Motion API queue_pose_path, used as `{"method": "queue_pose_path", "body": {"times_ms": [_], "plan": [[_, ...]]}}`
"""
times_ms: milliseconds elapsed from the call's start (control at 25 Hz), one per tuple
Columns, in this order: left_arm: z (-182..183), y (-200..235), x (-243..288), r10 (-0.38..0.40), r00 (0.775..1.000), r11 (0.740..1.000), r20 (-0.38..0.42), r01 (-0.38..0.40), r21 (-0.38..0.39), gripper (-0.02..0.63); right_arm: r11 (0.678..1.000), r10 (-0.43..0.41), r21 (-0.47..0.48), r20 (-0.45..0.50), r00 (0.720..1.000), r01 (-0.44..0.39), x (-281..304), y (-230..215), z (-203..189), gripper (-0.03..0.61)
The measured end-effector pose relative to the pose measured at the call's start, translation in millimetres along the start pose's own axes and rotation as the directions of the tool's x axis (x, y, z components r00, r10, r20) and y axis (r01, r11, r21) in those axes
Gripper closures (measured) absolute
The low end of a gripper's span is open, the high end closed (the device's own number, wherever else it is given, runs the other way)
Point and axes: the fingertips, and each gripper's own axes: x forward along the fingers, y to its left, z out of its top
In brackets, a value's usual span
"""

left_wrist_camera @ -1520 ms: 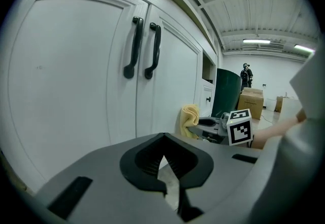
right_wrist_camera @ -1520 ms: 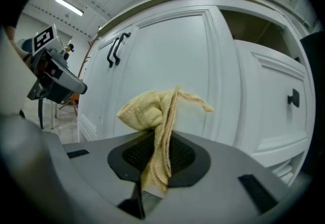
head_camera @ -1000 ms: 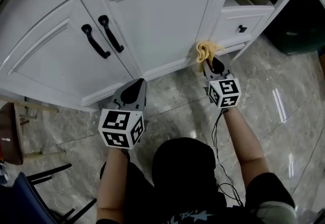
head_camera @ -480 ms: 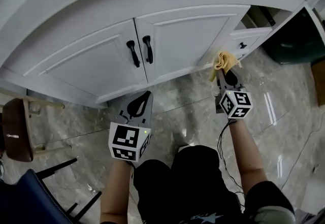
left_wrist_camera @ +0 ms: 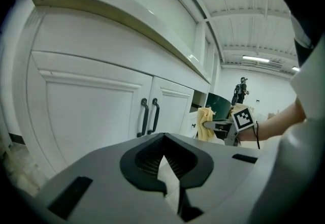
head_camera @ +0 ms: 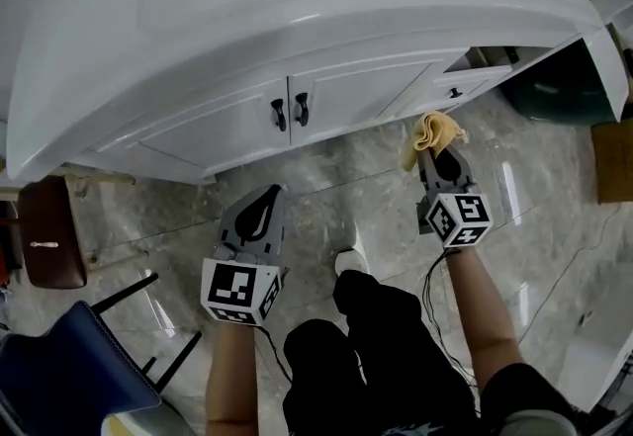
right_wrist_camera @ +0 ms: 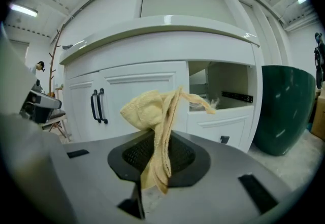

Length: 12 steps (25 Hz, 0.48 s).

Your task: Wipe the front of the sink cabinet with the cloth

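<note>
Right tongs right of centre in the head view, clamped on a crumpled yellow knit cloth; the cloth bunches above the tips with one tail hanging down between the pads

Cloth sits just in front of the lower right end of the white panelled sink cabinet, below the small drawer front; in the right gripper view it looks clear of the cabinet face, contact can't be confirmed

Left tongs lower left of centre, over the grey marble tile floor, tips closed together with nothing in them, pointed at the double doors

Two black bar handles side by side at the door seam

Open drawer bay right of the doors, dark green bin at the far right
</note>
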Motion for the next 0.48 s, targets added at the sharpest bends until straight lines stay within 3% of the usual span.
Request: {"method": "queue_pose_path", "body": {"times_ms": [480], "plan": [[72,-47,-136,0.02,0.997,0.997,-0.08,-0.025,-0.066,0.598,0.997,0.072,0.032,-0.039,0.997,-0.071,-86,91,113,0.499]]}}
